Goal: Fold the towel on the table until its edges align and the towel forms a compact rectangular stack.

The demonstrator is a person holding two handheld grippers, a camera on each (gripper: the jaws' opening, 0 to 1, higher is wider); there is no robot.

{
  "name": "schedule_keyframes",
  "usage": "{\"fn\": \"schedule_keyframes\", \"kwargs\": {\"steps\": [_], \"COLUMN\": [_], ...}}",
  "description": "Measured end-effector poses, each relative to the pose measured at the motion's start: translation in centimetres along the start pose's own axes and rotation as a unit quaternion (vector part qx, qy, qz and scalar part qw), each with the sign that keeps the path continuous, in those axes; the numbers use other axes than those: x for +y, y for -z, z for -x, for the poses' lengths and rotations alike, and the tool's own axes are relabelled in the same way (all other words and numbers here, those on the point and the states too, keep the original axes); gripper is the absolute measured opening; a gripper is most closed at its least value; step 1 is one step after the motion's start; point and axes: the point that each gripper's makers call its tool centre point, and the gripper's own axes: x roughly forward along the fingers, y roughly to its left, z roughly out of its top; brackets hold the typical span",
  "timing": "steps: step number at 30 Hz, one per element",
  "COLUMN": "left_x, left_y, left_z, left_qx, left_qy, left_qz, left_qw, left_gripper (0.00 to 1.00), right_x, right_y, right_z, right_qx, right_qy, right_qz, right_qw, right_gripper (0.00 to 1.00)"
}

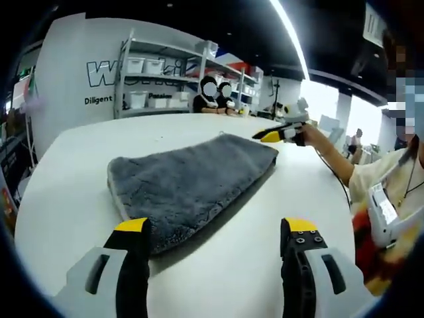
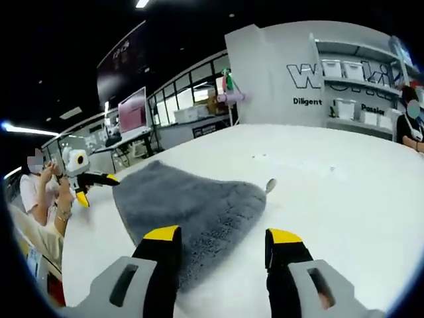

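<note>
Room: big bright hall, shelves (image 1: 156, 83) at the back | table (image 1: 79, 179): white, round, smooth | towel (image 1: 192, 182): grey, fluffy, lying folded on the table | left gripper (image 1: 218, 228): jaws apart, empty, near towel's edge | right gripper (image 2: 218, 238): jaws apart, empty, at another edge | step: probably between folds | next: grab an edge, fold again, line up the sides.

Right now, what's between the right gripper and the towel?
Nothing: in the right gripper view, the open right gripper already hangs over the grey towel's near edge, on the white table.
</note>
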Motion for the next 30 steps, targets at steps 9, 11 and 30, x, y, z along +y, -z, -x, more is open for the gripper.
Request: {"fn": "schedule_keyframes", "kwargs": {"steps": [9, 11, 30], "left_x": [-0.4, -0.4, -0.1], "left_y": [-0.3, -0.3, -1.5], "left_z": [0.1, 0.1, 1.7], "left_qx": [-0.004, -0.005, -0.037], "left_qy": [0.003, 0.003, -0.002], "left_qz": [-0.007, -0.006, -0.007], "left_qw": [1.0, 1.0, 0.9993], "left_gripper": [0.79, 0.79, 0.8], "right_x": [-0.6, -0.9, 0.3], "right_y": [2.7, 3.0, 3.9], "right_z": [-1.5, -1.6, -1.0], "right_qx": [0.043, 0.049, 0.054], "right_qy": [0.005, 0.008, -0.051], "right_qz": [-0.01, -0.013, -0.128], "right_qw": [0.999, 0.9987, 0.989], "right_gripper": [0.3, 0.3, 0.06]}}
